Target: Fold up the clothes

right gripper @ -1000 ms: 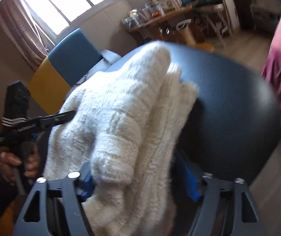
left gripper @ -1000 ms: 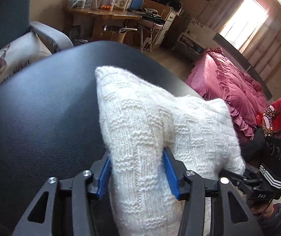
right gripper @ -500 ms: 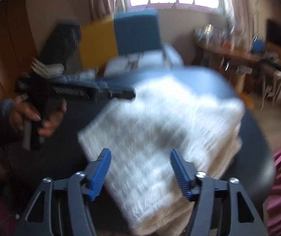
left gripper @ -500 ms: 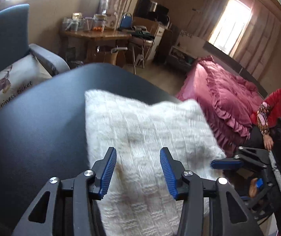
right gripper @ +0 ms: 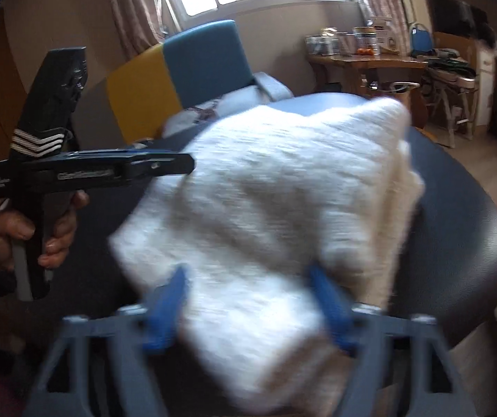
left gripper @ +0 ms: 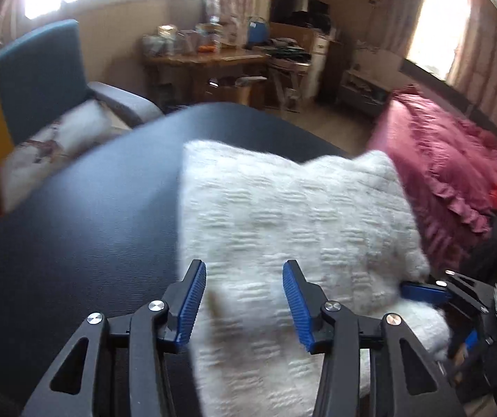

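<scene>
Holding both tools over the folded white knit sweater [left gripper: 293,229], I keep my left gripper [left gripper: 245,299] spread, its blue pads clear of the wool. My right gripper [right gripper: 251,299] has just been opening and now stands wide, blurred, with the sweater's near edge between its fingers but unpinched. The sweater lies flat on the round black table [left gripper: 74,222], toward its three o'clock side in the left wrist view.
</scene>
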`<control>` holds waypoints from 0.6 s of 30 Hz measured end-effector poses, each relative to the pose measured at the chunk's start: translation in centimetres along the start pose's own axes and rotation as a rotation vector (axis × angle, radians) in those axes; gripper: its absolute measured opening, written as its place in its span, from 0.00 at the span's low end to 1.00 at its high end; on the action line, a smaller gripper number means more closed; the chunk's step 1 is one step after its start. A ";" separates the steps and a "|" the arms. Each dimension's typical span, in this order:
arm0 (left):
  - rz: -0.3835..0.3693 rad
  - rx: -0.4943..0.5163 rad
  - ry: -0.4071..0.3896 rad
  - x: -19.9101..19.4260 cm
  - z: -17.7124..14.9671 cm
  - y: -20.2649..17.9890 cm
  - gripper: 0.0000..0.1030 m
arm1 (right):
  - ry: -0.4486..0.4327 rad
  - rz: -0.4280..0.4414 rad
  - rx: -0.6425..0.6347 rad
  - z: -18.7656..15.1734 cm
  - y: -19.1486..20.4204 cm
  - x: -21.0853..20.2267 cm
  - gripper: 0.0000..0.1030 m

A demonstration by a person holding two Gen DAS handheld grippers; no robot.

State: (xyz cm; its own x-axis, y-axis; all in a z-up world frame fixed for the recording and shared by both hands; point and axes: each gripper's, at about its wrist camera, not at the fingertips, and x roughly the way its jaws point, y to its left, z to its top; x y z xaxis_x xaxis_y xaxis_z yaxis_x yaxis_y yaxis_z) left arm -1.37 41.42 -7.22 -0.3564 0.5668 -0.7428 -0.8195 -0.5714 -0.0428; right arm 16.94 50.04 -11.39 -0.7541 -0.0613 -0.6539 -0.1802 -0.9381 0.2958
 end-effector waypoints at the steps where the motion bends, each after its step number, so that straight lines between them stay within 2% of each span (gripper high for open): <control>1: 0.028 -0.008 -0.020 -1.1 0.0 0.2 0.46 | 0.008 -0.018 0.012 0.2 0.9 -0.1 0.93; 5: 0.114 -0.053 -0.061 -5.1 0.0 0.9 0.47 | -0.041 -0.022 0.050 1.5 3.6 -1.6 0.94; 7: 0.150 -0.078 -0.063 -6.6 -0.1 1.2 0.48 | -0.058 -0.068 0.044 2.0 4.9 -2.3 0.96; 9: 0.144 -0.105 -0.053 -8.3 -0.3 1.4 0.48 | -0.070 -0.123 0.035 2.6 6.2 -2.9 0.96; 10: 0.132 -0.123 -0.050 -9.1 -0.4 1.5 0.48 | -0.068 -0.176 0.018 2.8 6.8 -3.0 0.96; 12: 0.154 -0.166 -0.054 -10.7 -0.8 1.6 0.47 | -0.080 -0.269 -0.003 3.0 8.0 -3.3 0.96; 18: 0.205 -0.154 -0.119 -15.1 -2.3 0.9 0.47 | -0.149 -0.351 0.017 3.6 10.4 -4.8 0.96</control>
State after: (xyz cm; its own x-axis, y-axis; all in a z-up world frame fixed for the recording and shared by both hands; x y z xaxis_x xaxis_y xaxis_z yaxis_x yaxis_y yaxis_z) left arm 4.34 30.97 2.42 -0.5656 0.4902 -0.6632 -0.6501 -0.7598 -0.0072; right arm 16.45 41.76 -2.66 -0.7279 0.3146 -0.6092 -0.4535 -0.8874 0.0835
